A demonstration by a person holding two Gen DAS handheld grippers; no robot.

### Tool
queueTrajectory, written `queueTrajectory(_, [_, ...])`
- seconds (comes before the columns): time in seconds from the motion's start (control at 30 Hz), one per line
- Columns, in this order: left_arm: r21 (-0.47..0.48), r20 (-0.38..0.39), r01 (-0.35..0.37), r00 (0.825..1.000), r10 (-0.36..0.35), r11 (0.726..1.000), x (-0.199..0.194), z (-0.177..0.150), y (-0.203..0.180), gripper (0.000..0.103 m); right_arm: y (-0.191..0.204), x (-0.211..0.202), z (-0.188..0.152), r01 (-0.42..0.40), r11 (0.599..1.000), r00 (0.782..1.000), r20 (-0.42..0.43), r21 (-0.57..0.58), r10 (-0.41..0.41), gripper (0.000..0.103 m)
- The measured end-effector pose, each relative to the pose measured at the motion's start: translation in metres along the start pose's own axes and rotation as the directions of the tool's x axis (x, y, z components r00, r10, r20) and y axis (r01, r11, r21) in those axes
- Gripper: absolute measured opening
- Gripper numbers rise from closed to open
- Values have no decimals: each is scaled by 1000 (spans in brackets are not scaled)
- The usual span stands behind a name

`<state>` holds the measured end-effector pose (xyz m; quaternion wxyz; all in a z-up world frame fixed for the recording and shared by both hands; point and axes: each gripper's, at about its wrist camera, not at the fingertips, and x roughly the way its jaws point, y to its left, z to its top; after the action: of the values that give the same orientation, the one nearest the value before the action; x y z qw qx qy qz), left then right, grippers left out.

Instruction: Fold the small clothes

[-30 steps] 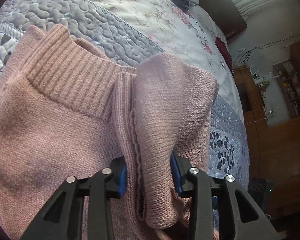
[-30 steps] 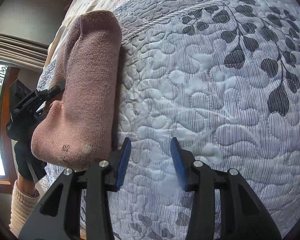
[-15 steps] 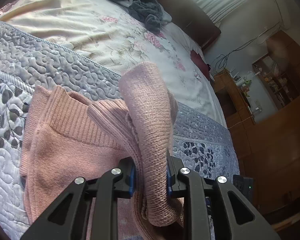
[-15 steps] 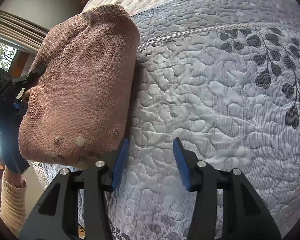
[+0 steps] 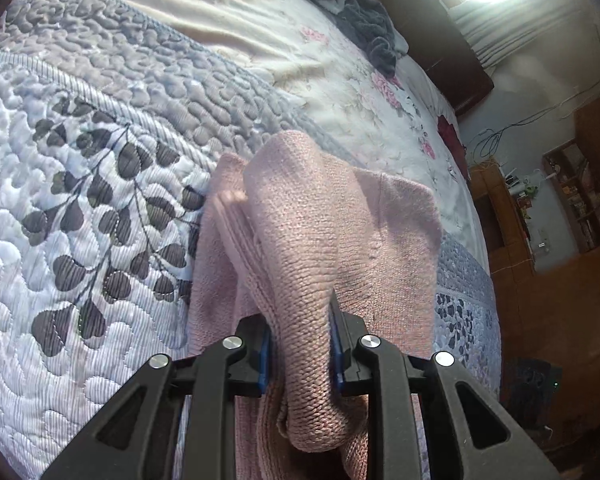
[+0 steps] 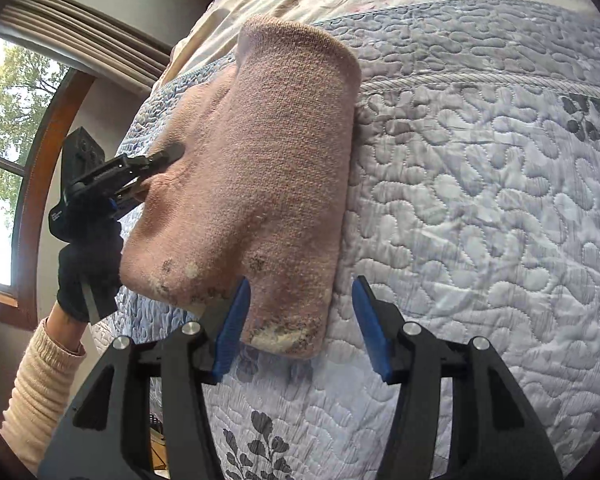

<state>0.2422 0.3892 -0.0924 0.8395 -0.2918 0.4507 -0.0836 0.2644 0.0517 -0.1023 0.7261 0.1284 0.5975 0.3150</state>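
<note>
A small pink knitted sweater (image 5: 340,240) lies folded over on the quilted bedspread (image 5: 80,208). My left gripper (image 5: 300,352) is shut on a thick bunched fold of it, which bulges out between the blue pads and hangs over toward the camera. In the right wrist view the same sweater (image 6: 268,168) stands as a raised pink slab with stained patches along its near edge. My right gripper (image 6: 300,328) is open, and the sweater's near corner sits between the blue pads without being pinched. The left gripper (image 6: 156,164) shows at the sweater's far left side, held by a gloved hand (image 6: 88,264).
The quilt has grey leaf prints (image 5: 112,216) on the left. Beyond it lie a floral sheet (image 5: 340,80) and a dark grey garment (image 5: 360,12) near the headboard. Wooden furniture (image 5: 540,280) stands to the right of the bed. A curtained window (image 6: 12,128) lies behind the gloved hand.
The left gripper has carried the pinched fold across, so the ribbed collar is covered and more quilt shows on the left. The right gripper has come up to the sweater's near corner, still open.
</note>
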Motion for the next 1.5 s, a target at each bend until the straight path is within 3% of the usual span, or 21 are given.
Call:
queueTrajectory(0.27, [9,9,31,999,-31,999,2,-3,14,30,17,42,3,21,1000,998,-50,-12,-22,54])
queueTrajectory(0.43, [92,82,-11,997,3,996,-53,-24,-4,32,15,47,3,15,1000,999,-45,15,-14,54])
queueTrajectory(0.5, [144,97,-13,995,-1,990,-74,-42,-20,48,10,39,-3,2,1000,999,-35,19,-1,54])
queueTrajectory(0.63, [210,42,-36,999,28,977,-71,-71,-47,51,8,31,-16,-4,999,1000,-26,37,5,54])
queueTrajectory(0.73, [235,-8,-108,993,114,966,-48,-82,-55,51,7,26,-24,-13,998,1000,-26,54,14,54])
queueTrajectory(0.8, [211,-43,-109,992,121,971,-35,-84,-53,47,8,21,-29,-6,999,1000,-25,46,7,54])
queueTrajectory(0.83, [199,-51,-101,992,113,975,-33,-84,-52,38,9,18,-30,0,999,1000,-23,41,0,55])
queueTrajectory(0.87, [188,-56,-99,992,112,977,-32,-84,-50,12,9,15,-31,5,999,1000,-20,37,-5,56])
queueTrajectory(0.9, [170,-53,-94,993,105,981,-33,-83,-48,9,9,12,-32,8,999,1000,-16,34,-7,56])
queueTrajectory(1.1, [90,0,-59,998,59,994,-61,-84,-17,7,-3,-2,-40,-28,999,1000,-3,38,29,60])
queueTrajectory(1.33, [69,-25,-50,998,51,996,-38,-88,10,8,-17,31,-42,-84,992,994,-54,97,90,60])
queueTrajectory(1.4, [75,-26,-59,998,62,995,-32,-88,13,10,-16,39,-44,-84,993,994,-64,84,90,44])
queueTrajectory(1.5, [77,-25,-52,998,54,996,-27,-89,17,10,-17,41,-51,-46,997,997,-63,60,50,32])
